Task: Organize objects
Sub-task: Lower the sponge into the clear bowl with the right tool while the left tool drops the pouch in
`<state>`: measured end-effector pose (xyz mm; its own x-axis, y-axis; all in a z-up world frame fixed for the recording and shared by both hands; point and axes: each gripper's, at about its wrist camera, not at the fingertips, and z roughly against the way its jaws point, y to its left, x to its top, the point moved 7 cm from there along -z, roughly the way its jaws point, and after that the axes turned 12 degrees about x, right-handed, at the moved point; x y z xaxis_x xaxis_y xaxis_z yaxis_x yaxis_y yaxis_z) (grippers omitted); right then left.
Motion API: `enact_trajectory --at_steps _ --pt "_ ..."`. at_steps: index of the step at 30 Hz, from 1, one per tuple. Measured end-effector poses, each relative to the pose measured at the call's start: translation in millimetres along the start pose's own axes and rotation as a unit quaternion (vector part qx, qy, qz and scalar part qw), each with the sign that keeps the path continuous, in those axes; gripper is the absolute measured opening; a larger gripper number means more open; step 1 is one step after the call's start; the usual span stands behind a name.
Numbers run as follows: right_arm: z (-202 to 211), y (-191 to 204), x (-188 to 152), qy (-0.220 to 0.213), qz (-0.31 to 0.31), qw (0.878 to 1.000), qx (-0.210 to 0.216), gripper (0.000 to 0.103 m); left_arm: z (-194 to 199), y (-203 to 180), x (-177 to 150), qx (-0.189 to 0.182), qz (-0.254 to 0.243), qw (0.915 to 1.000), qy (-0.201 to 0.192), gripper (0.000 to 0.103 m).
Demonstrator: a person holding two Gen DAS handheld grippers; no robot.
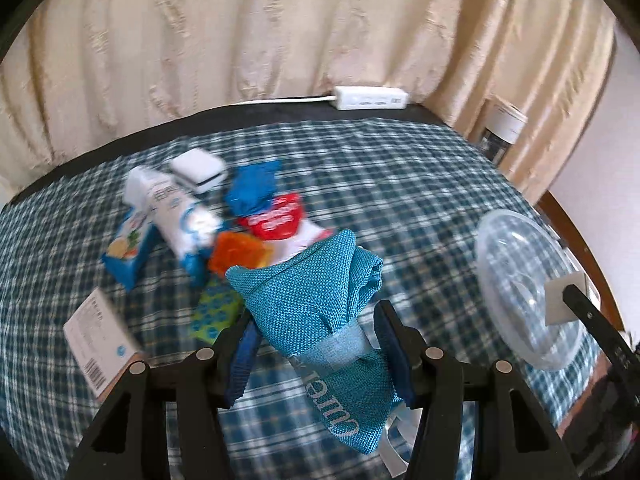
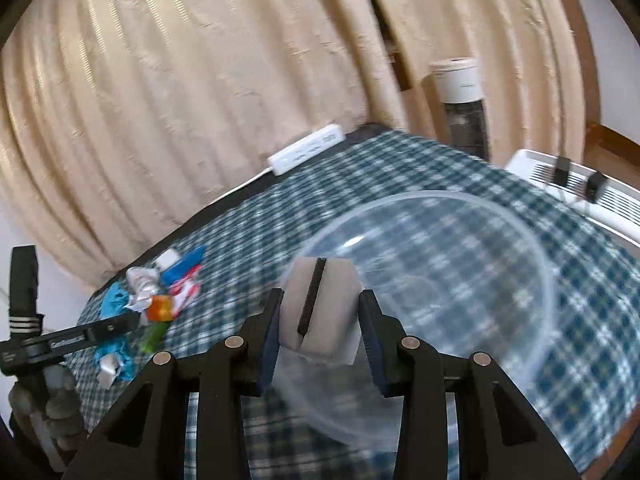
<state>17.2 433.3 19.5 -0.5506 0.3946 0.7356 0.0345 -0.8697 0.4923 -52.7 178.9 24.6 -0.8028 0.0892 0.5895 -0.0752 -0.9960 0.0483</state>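
Note:
My left gripper [image 1: 316, 320] is shut on a rolled teal mesh pouch [image 1: 320, 292] with a pale strap, held above the checked tablecloth. My right gripper [image 2: 320, 316] is shut on the rim of a clear plastic bowl [image 2: 460, 280], which it holds tilted above the table; white pads with a dark slit sit between its fingers. The bowl also shows in the left wrist view [image 1: 520, 292] at the right. A pile of small items [image 1: 192, 216] lies on the cloth beyond the pouch: white tubes and boxes, blue wrapper, red packet, orange and green pieces. The pile shows in the right wrist view [image 2: 160, 296] at the left.
A white power strip [image 1: 370, 98] lies at the table's far edge against the beige curtain. A white box with a barcode [image 1: 100, 344] lies at the near left. A cylindrical appliance [image 2: 460, 100] stands behind the table's right corner, and a white heater [image 2: 580, 188] is beside it.

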Motion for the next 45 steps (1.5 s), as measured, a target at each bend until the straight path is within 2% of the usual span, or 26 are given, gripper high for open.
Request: enact_trajectory --at_steps 5,9,20,27,29,31,32,33,42,45 --pt "14 -29 6 -0.014 -0.016 0.999 -0.036 0.039 7 -36 7 -0.019 -0.034 0.9992 -0.009 0.059" --pt "17 -43 8 -0.020 -0.030 0.998 -0.048 0.039 11 -61 12 -0.035 -0.056 0.9977 -0.014 0.059" --pt "27 -64 10 -0.030 -0.044 0.996 -0.066 0.039 13 -136 17 -0.081 -0.120 0.9892 -0.021 0.059" --pt "27 -71 9 -0.030 -0.052 0.996 -0.070 0.039 11 -172 20 -0.114 -0.141 0.9834 -0.017 0.060" --pt "26 -72 9 -0.029 -0.053 0.996 -0.070 0.039 9 -181 21 -0.126 -0.145 0.9812 -0.017 0.063" --pt "26 -72 9 -0.029 -0.054 0.996 -0.071 0.039 7 -186 22 -0.135 -0.146 0.9799 -0.017 0.077" --pt "26 -73 9 -0.029 -0.053 0.996 -0.071 0.039 7 -185 23 -0.136 -0.143 0.9802 -0.020 0.087" --pt "26 -73 9 -0.029 -0.052 0.996 -0.071 0.039 7 -183 24 -0.135 -0.137 0.9810 -0.026 0.090" --pt "24 -70 9 -0.028 -0.048 0.996 -0.074 0.040 -8 -156 25 -0.108 -0.118 0.9870 -0.017 0.090" --pt "23 -69 10 -0.029 -0.047 0.996 -0.076 0.044 -10 -145 21 -0.093 -0.115 0.9888 -0.016 0.090"
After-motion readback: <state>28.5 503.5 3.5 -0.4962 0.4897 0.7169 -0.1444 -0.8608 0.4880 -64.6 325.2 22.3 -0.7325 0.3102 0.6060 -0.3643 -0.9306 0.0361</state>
